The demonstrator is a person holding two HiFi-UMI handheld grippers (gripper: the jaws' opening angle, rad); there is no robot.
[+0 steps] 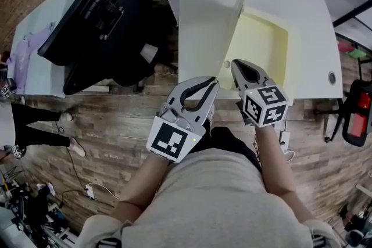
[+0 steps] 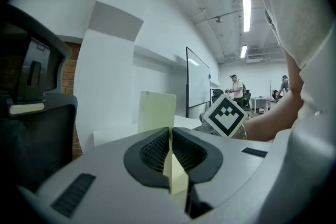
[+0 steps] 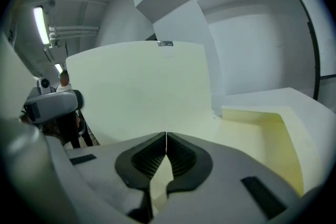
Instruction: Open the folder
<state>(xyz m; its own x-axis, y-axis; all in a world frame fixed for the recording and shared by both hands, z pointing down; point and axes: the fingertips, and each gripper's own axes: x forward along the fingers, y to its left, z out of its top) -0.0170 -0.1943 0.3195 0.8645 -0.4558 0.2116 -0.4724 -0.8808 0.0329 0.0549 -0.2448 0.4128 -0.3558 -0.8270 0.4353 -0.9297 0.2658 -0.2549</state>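
The folder (image 1: 264, 46), pale yellow inside, lies half open at the near edge of the white desk (image 1: 317, 20). Its back leaf rests flat. Its front cover (image 1: 206, 20) stands nearly upright along the left side, near corner pinched in the left tongs (image 1: 216, 83).

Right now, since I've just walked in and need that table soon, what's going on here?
A person is opening a pale yellow folder on the white table, with a gripper in each hand. The left gripper is shut on the near edge of the cover, which stands roughly upright, so the folder is about half open. The right gripper, jaws together, sits at the near edge of the folder's flat half; whether it presses on it can't be told.
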